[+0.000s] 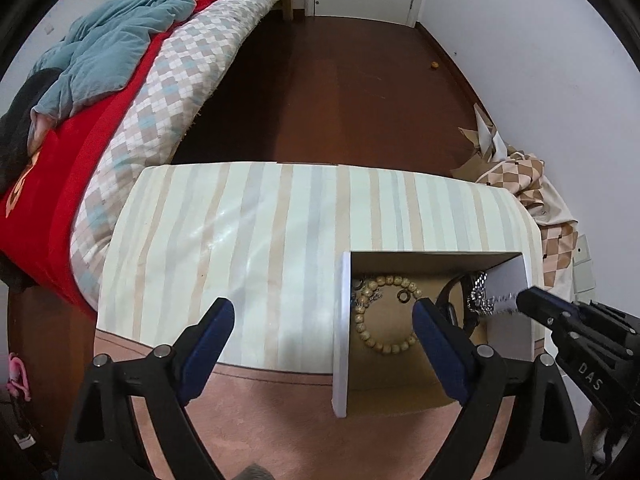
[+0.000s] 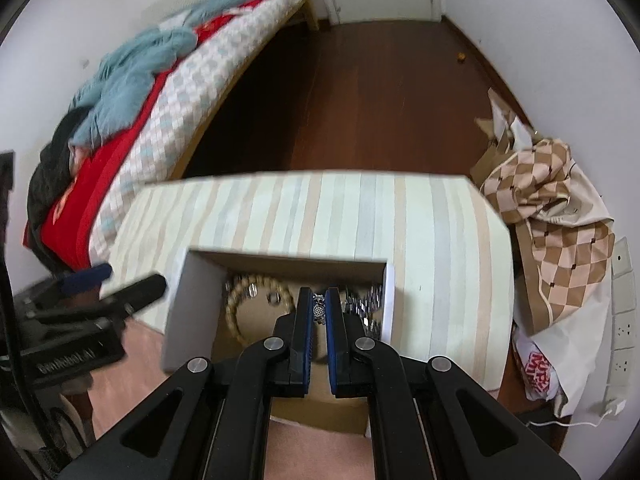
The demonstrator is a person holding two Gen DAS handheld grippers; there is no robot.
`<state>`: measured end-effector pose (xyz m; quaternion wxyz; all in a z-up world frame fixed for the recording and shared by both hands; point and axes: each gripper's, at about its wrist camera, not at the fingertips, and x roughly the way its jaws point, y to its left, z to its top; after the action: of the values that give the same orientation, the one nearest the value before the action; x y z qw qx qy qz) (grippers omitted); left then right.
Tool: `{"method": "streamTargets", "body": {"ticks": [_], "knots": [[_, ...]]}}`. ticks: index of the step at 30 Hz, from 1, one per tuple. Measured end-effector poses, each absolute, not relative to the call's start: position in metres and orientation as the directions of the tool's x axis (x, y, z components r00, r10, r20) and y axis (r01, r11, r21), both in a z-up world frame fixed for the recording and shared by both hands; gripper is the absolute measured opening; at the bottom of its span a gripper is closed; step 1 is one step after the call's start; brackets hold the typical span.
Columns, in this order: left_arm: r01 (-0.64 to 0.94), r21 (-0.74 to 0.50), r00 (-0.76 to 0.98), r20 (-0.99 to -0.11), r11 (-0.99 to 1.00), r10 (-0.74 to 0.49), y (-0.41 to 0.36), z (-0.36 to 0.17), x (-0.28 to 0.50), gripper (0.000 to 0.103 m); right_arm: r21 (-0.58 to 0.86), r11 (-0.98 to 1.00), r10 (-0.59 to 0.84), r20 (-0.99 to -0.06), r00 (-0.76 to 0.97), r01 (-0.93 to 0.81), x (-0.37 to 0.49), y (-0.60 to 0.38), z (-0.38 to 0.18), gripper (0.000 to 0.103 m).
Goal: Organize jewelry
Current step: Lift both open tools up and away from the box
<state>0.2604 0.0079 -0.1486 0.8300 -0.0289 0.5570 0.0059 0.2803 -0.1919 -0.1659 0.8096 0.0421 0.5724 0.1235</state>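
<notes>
Cardboard box [image 1: 400, 376], white-sided with a plain brown floor, is sitting open on a striped, glossy tabletop [image 1: 248, 240]. Round wooden beads [image 1: 384, 346] are lying in a loop on its floor, with a small ring [image 1: 404, 296] inside the loop. Left gripper [image 1: 324, 320] is hanging wide over the box's left wall, blue pads [image 1: 436, 344] showing, nothing between them. Right gripper [image 2: 319, 312] is reaching into the box, jaws narrowed around a small silvery mesh-textured pendant [image 2: 318, 311]; whether the pads are actually pinching it is hard to tell. Metal link chain [image 2: 366, 304] is glinting by the right wall, partly hidden. A dark strap-like item [image 1: 450, 300] is sitting behind the left pad, unclear. Lettering "DAS" is showing on the right gripper's arm, "GenRobot.AI" on the left. Checkered cloth [image 2: 556, 216] is bunching at right.
</notes>
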Motion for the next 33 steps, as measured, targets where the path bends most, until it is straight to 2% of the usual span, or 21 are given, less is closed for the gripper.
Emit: {"method": "streamTargets", "body": {"ticks": [3, 5, 7, 8, 12, 13, 14, 17, 22, 27, 33], "knots": [[-0.040, -0.033, 0.407, -0.913, 0.999, -0.014, 0.008, -0.145, 0.252, 0.091, 0.203, 0.968, 0.236, -0.937, 0.259, -0.146, 0.276, -0.198, -0.173, 0.007], [-0.043, -0.021, 0.418, -0.909, 0.999, -0.001, 0.007, -0.142, 0.249, 0.091, 0.207, 0.969, 0.235, -0.943, 0.238, -0.138, 0.272, -0.203, -0.173, 0.014], [-0.045, -0.015, 0.430, -0.903, 0.999, 0.006, 0.007, -0.138, 0.244, 0.091, 0.209, 0.968, 0.237, -0.941, 0.242, -0.135, 0.268, -0.207, -0.170, 0.041], [-0.047, -0.014, 0.434, -0.901, 0.999, 0.008, 0.007, -0.136, 0.243, 0.091, 0.207, 0.969, 0.235, -0.939, 0.250, -0.131, 0.265, -0.210, -0.166, 0.049], [-0.039, 0.000, 0.452, -0.892, 0.999, 0.018, 0.005, -0.130, 0.231, 0.091, 0.167, 0.978, 0.196, -0.939, 0.282, -0.124, 0.255, -0.214, -0.154, 0.054], [-0.037, 0.008, 0.456, -0.890, 0.999, 0.024, 0.004, -0.129, 0.228, 0.092, 0.142, 0.982, 0.173, -0.940, 0.296, -0.122, 0.251, -0.214, -0.152, 0.060], [-0.038, 0.014, 0.458, -0.888, 0.999, 0.030, 0.004, -0.129, 0.225, 0.101, 0.117, 0.986, 0.150, -0.939, 0.309, -0.123, 0.248, -0.214, -0.149, 0.069], [-0.045, 0.025, 0.467, -0.883, 0.999, 0.043, 0.003, -0.129, 0.212, 0.103, 0.021, 0.993, 0.061, -0.935, 0.349, -0.118, 0.233, -0.209, -0.146, 0.092], [-0.055, 0.026, 0.460, -0.886, 0.998, 0.049, 0.002, -0.130, 0.192, 0.103, -0.036, 0.996, -0.003, -0.930, 0.368, -0.085, 0.208, -0.206, -0.147, 0.101], [-0.071, 0.036, 0.487, -0.871, 0.997, 0.067, 0.000, -0.113, 0.170, 0.103, -0.039, 0.998, -0.017, -0.913, 0.408, -0.047, 0.185, -0.206, -0.135, 0.101], [-0.110, 0.041, 0.538, -0.838, 0.993, 0.094, 0.001, -0.078, 0.131, 0.103, -0.026, 0.999, -0.012, -0.872, 0.490, -0.022, 0.148, -0.207, -0.091, 0.101]]}}
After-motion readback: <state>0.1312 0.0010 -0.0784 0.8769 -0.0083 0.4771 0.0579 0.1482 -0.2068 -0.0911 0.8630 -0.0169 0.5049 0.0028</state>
